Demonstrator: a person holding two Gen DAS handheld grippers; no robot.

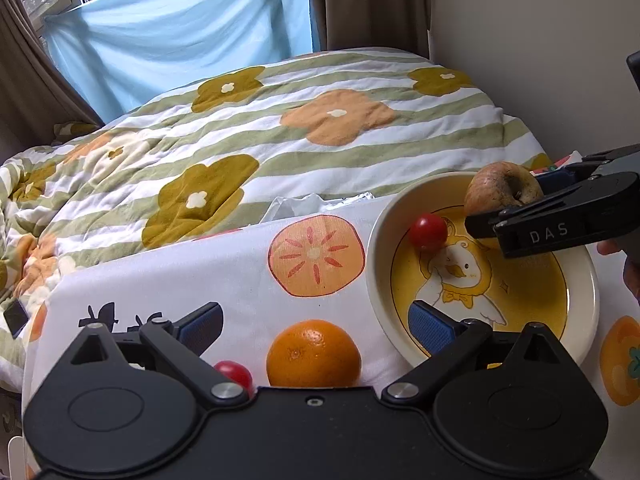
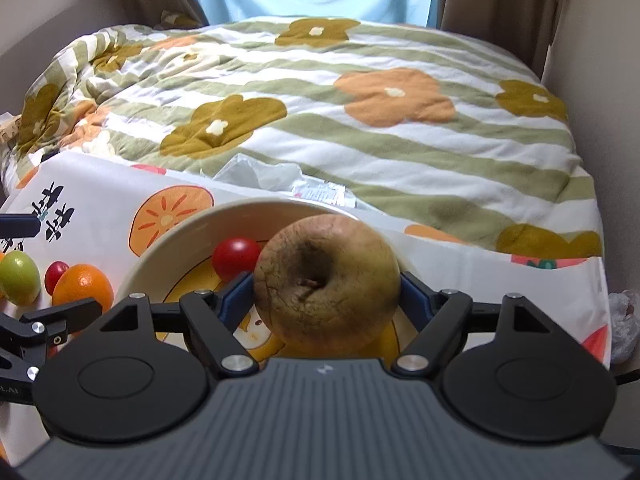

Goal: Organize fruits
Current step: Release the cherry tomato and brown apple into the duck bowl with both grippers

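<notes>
I had the right gripper [image 2: 326,292] clamped on the apple [image 2: 326,280], its blue pads [image 2: 236,294] pressed to the two flanks at the widest girth, stem pit turned toward the camera; the fruit hung over the bowl [image 2: 168,236], above the duck printed on its floor, and I could not tell whether it touched the bottom. The skin looked dull, wrinkled and browned, so I judged the flesh soft and easily bruised, fairly heavy for its bulk but not slippery; a hold across the middle seemed right, with no more squeeze than needed. A cherry tomato [image 2: 236,258] lay inside the bowl, just beside the apple; I judged it light, smooth, prone to roll and quick to split. My left gripper [image 1: 316,330] stood wide and empty, one finger over the cloth [image 1: 240,264], the other over the bowl's near rim; the orange [image 1: 314,354] sat between them on the cloth, firm and pebbled, best taken across its equator. A second tomato [image 1: 234,372] lay near it, and a green fruit [image 2: 19,278] further left.
</notes>
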